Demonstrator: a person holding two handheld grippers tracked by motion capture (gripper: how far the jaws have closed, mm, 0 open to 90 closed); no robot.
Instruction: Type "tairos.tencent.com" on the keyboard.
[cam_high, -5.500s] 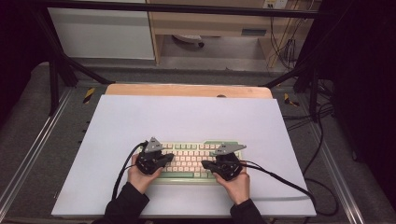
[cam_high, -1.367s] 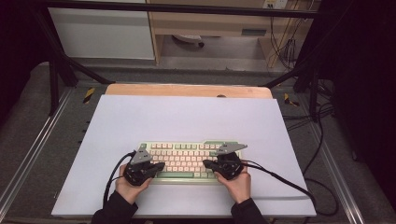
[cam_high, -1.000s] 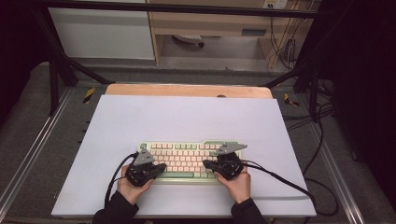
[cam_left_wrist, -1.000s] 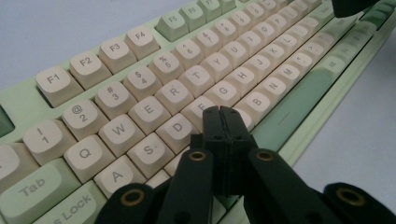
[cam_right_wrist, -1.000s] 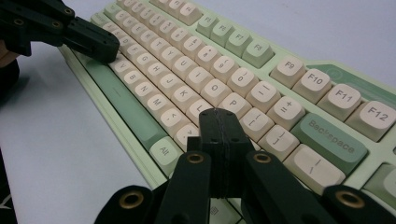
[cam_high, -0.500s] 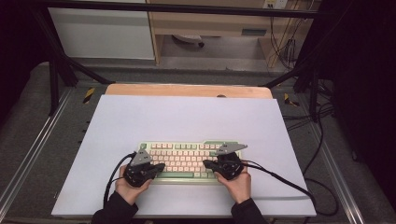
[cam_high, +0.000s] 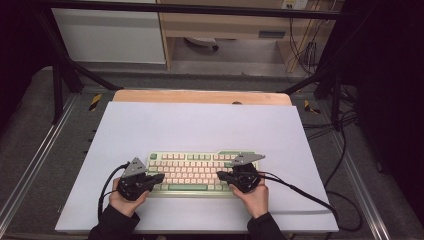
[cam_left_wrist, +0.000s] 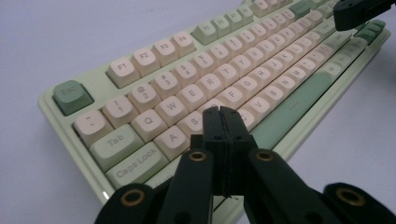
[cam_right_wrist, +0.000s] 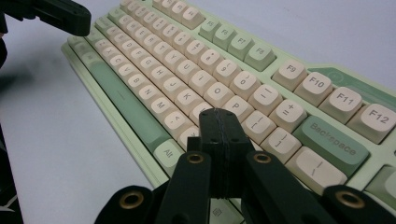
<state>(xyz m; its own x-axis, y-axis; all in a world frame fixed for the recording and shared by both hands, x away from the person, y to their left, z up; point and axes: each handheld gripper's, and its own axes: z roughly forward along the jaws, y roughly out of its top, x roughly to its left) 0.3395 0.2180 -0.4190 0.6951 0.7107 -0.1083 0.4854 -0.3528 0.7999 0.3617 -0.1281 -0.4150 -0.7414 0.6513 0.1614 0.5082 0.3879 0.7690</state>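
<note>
Both arms are wearing dark, near-black sleeves reaching down to the wrists. Each hand is carrying a chunky black claw – the left claw (cam_high: 155, 178) and the right claw (cam_high: 223, 175) are looking like twins. Each one is sporting a grey three-cornered plate on top and trailing a black cable that's looping away behind it. Up close, the jaws are showing as flat matte-black slabs with tiny dark screw holes near the tips, and the black linkage arms below are wearing brass-coloured ringed pivots – two small ones high up, two bigger ones lower down.
</note>
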